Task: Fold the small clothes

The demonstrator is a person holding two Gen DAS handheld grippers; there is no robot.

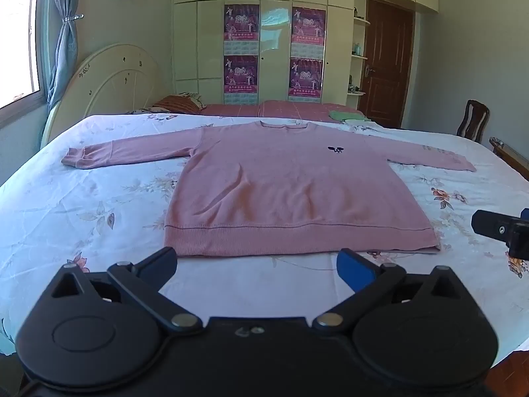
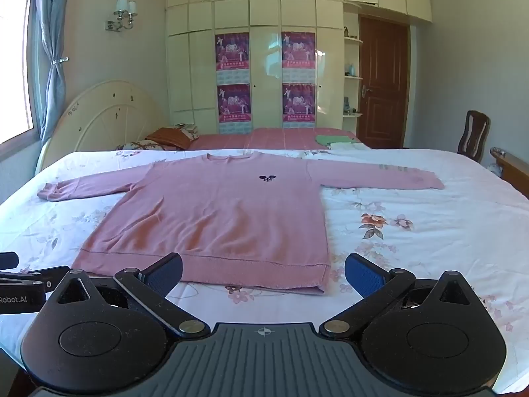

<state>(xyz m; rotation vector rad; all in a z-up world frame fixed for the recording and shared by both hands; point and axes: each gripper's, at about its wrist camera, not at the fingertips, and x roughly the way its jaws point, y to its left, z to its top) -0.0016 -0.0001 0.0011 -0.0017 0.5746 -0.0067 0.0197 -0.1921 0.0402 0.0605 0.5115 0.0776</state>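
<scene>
1. Bed (image 1: 59, 205), covered by a white floral sheet, fills most of both views; a rounded cream headboard (image 1: 112, 79) stands at its left end.
2. Cream wardrobe (image 2: 261, 66) against the far wall carries four purple posters; a brown door (image 2: 383, 82) is to its right, and a wooden chair (image 2: 474, 135) stands beside the bed's right edge.
3. Pink sweater (image 1: 281, 185) lies flat, front up, in the middle of the bed: neck toward the wardrobe, hem toward the cameras, both sleeves spread out sideways. A small dark emblem (image 2: 267, 178) sits on the chest.
4. Folded green cloth (image 2: 334, 139) rests on the far pink part of the bed, well apart from the sweater.
5. Left tongs (image 1: 257, 264): fingers wide apart, holding nothing, just short of the hem.
6. Right tongs (image 2: 263, 273): fingers wide apart, holding nothing, over the hem's right corner; the left finger (image 2: 163, 273) overlaps the hem in the right wrist view, contact cannot be told.
</scene>
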